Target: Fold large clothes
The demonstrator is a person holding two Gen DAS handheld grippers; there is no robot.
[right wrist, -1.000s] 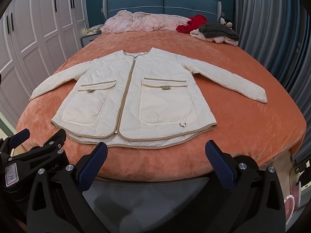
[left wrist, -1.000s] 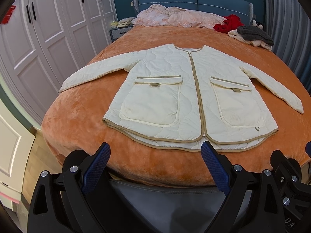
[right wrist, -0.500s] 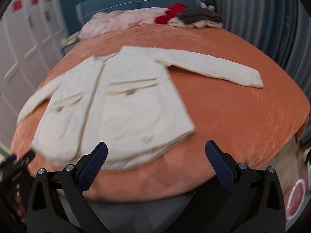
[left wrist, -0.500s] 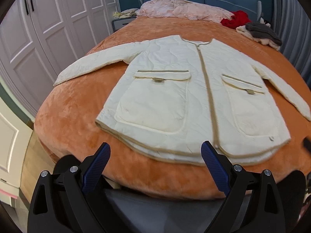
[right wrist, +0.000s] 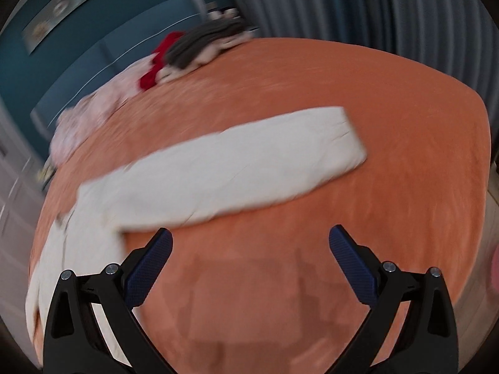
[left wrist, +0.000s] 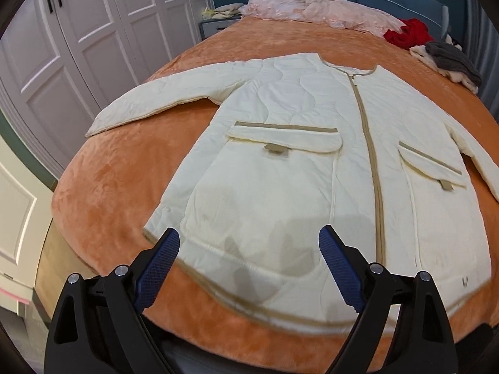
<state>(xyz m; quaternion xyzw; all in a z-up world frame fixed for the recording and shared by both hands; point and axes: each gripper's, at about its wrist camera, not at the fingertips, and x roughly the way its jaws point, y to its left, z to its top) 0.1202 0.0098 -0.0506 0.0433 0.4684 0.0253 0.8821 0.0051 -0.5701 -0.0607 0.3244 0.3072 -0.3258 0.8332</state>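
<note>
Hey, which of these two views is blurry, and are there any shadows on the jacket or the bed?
The left wrist view is sharp, though fisheye-bent: the left tool casts a soft shadow on the jacket near its hem. The right wrist view is motion-smeared: the sleeve and the clothes pile streak, and the right tool shadows the orange blanket.

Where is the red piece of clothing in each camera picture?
Left wrist view: the red clothing sits at the top right, at the far end of the bed.
Right wrist view: the red clothing sits at the upper left, blurred.
Shared landmark: the grey folded clothes lie right beside it in both views.
</note>
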